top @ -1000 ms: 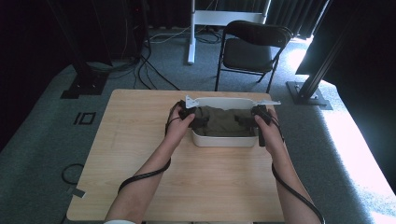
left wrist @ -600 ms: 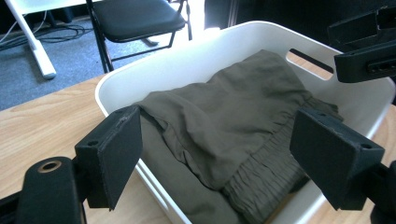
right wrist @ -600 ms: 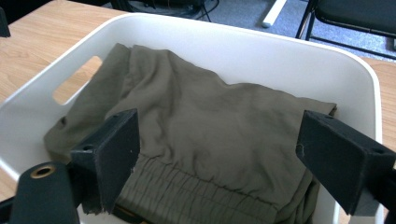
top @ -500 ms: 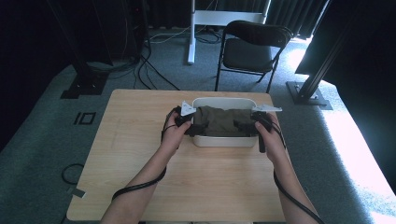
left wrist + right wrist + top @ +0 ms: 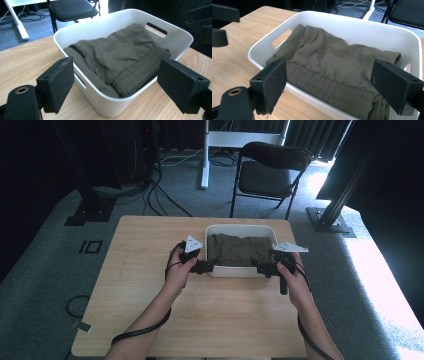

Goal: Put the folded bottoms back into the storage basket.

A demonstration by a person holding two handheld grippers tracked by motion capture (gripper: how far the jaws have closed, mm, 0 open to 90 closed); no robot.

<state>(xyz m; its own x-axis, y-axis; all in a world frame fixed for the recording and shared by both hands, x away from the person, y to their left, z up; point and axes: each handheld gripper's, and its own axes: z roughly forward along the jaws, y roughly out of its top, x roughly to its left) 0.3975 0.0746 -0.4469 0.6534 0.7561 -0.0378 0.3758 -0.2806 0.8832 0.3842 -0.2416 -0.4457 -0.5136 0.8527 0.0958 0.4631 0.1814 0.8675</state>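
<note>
Both hands pulled back toward the near edge since a second ago: earlier on the garment at the bin's two ends, now off it and just outside the bin's near corners. Garment left lying in the bin, flatter and tidier than before.

Left hand-held gripper (image 5: pixel 206 267) at the bin's (image 5: pixel 240 228) near-left corner, pointing inward along the front wall. Jaws wide, just been opening a little further, nothing between the pads. In the left gripper view (image 5: pixel 115 92), jaws straddle the near corner of the bin (image 5: pixel 82 30) with clear air on both sides, no contact with wall or cloth.

Right hand-held gripper (image 5: pixel 261 268) at the near-right corner, mirror pose. Jaws wide apart in the right gripper view (image 5: pixel 328 87), holding nothing; cloth and rim sit beyond and between the pads, untouched.

Garment (image 5: pixel 237 250): olive-green, folded, elastic waistband toward the near wall. Lies fully inside the white bin, filling most of the floor, slightly heaped in the middle (image 5: pixel 120 57). Gathered waistband edge just under the rim on the right gripper's side (image 5: pixel 329 75). Sits ahead of both grippers, between them, close but apart.

Bin on the wooden surface (image 5: pixel 140 270), toward the far edge, right of centre. Handle slots visible in the end walls. Folding chair (image 5: pixel 270 172) behind the surface.
</note>
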